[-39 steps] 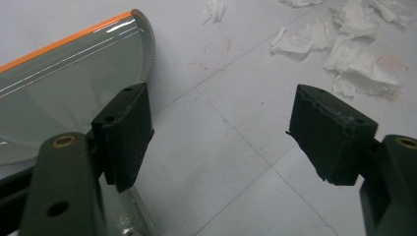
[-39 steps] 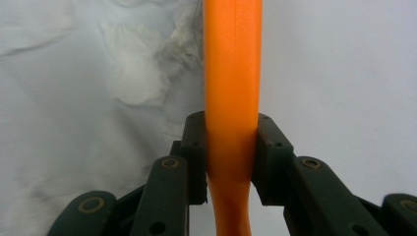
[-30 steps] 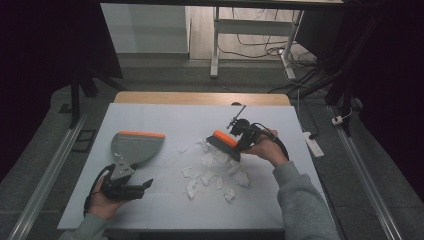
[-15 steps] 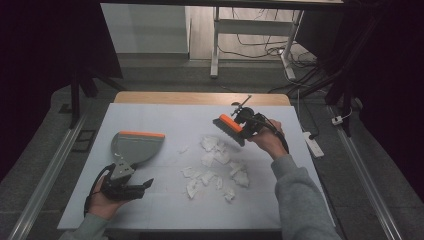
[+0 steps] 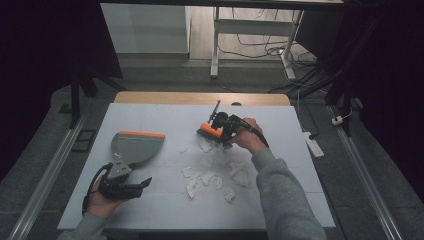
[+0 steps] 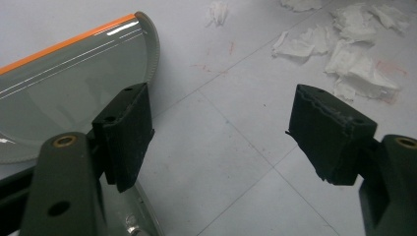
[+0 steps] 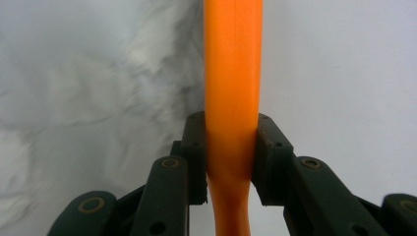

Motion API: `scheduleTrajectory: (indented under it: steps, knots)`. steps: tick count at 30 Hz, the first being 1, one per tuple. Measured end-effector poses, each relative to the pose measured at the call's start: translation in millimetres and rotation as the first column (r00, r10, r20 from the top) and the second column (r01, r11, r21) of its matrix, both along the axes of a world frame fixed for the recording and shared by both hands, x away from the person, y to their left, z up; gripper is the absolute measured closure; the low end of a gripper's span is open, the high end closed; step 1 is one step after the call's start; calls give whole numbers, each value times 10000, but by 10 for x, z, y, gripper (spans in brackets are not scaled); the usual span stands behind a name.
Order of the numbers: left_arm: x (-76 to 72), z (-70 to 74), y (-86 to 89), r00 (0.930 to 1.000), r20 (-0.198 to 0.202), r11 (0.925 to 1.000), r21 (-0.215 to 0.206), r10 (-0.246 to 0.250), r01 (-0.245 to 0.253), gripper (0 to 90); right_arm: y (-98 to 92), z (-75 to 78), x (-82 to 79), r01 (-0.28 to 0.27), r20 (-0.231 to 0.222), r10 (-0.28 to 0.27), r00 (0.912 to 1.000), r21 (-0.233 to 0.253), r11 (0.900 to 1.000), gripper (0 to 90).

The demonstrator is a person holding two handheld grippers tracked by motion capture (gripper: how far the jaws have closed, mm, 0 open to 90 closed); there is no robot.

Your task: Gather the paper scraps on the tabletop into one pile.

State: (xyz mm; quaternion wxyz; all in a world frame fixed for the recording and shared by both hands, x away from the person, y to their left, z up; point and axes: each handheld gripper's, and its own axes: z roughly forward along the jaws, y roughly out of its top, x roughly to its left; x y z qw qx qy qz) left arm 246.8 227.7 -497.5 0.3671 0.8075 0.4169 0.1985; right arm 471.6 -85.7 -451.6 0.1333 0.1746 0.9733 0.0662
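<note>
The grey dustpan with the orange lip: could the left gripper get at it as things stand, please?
Probably yes. The left gripper is open, and the grey dustpan with the orange lip lies right beside its one jaw on the white table, with nothing between them.

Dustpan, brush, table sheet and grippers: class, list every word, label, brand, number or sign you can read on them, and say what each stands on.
None can be read: the dustpan, the orange brush, the white table sheet, the paper scraps, the left gripper and the right gripper bear no legible text.
</note>
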Motion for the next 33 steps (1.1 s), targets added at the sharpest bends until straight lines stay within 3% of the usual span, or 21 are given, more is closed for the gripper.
scheduleTrajectory:
  steps: [3, 7, 10, 14, 19, 22, 25, 30, 33]
  knots:
    - [-2, 2, -4, 10000, 2, 10000, 18, -1, 1, 254, 6, 31, -163, -585, -534, 585, 9969, 11, 9983, 704]
    - [-6, 3, -16, 10000, -1, 10000, 37, -38, 38, 254, -20, 61, -381, -1439, -838, 1433, 9861, -14, 9896, 703]
    - [-8, 6, -16, 10000, 5, 10000, 48, -26, 26, 255, -75, 168, -458, -1335, -671, 1374, 9882, 600, 9892, 703]
    - [-11, 12, -9, 10000, 22, 10000, 17, 16, -16, 255, -157, 367, -458, -682, 115, 672, 9977, 1402, 9878, 702]
    - [-6, 8, -4, 10000, 4, 10000, 39, 30, -30, 256, -122, 468, -378, 261, 338, -352, 9988, 2395, 9706, 702]
    - [-4, 3, -2, 10000, 13, 10000, 54, 41, -41, 256, -6, 479, -336, 792, 64, -853, 9963, 3065, 9486, 702]
    - [-3, 1, 1, 10000, -8, 10000, 55, 32, -32, 257, 166, 423, -283, 1516, -685, -1355, 9884, 3919, 9075, 702]
    - [-5, -6, -1, 10000, -22, 10000, 67, 12, -12, 257, 487, 206, -187, 2211, -1669, -1624, 9725, 4426, 8690, 702]
    - [-3, -11, 1, 10000, -5, 9999, 92, 39, -39, 257, 611, 65, -126, 2798, -2236, -1941, 9551, 4669, 8389, 702]
